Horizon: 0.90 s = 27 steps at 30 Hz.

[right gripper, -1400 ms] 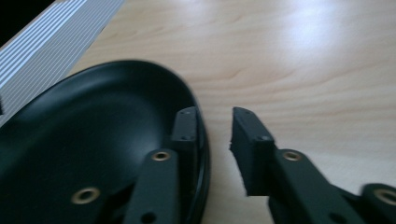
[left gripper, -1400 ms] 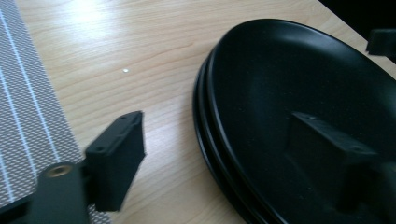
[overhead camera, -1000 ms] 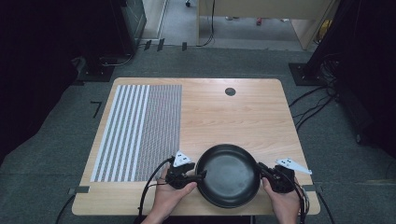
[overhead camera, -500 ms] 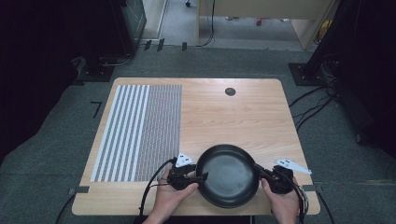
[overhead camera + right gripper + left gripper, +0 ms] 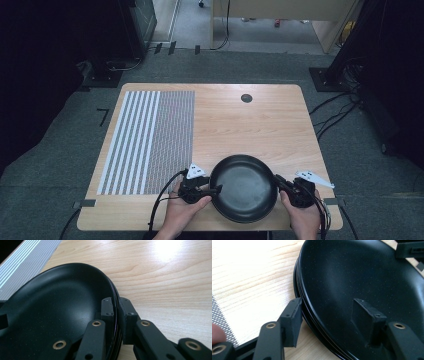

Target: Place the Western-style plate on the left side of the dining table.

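Black dish [image 5: 243, 187], pale wood-grain table [image 5: 250, 125], grey-and-white striped mat [image 5: 150, 140], black tools.

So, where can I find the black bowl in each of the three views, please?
High view: the black bowl sits at the table's near edge, between the two hands.
Left gripper view: the bowl covers the right and upper part, its rim between the gripper's jaws.
Right gripper view: the bowl lies at the left and centre, rim clamped.
Shared landmark: the striped mat.
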Motion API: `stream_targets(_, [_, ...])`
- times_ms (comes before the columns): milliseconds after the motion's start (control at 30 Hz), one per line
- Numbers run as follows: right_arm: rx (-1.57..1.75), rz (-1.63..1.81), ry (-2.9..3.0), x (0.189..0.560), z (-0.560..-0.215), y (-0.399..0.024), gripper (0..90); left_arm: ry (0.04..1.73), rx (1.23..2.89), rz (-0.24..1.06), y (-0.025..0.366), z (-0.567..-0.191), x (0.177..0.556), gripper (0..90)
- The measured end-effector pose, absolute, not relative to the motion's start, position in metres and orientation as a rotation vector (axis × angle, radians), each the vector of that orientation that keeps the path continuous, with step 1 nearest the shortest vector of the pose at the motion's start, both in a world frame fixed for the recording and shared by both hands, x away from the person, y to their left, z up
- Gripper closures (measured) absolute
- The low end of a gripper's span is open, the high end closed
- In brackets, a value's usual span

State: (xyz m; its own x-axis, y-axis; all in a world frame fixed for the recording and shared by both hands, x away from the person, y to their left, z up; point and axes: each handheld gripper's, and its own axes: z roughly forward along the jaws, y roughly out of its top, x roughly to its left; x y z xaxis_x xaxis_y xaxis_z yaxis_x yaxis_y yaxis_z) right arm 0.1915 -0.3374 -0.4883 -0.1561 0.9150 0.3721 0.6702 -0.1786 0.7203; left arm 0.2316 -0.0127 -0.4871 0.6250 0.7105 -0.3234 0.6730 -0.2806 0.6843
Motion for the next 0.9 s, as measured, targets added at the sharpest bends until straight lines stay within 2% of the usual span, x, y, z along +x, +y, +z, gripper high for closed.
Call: stream_targets(900, [1.879, 1.362, 1.84, 0.197, -0.495, -0.333, 84.8, 1.129, 1.951, 0.027, -0.003, -0.486, 0.23, 49.1])
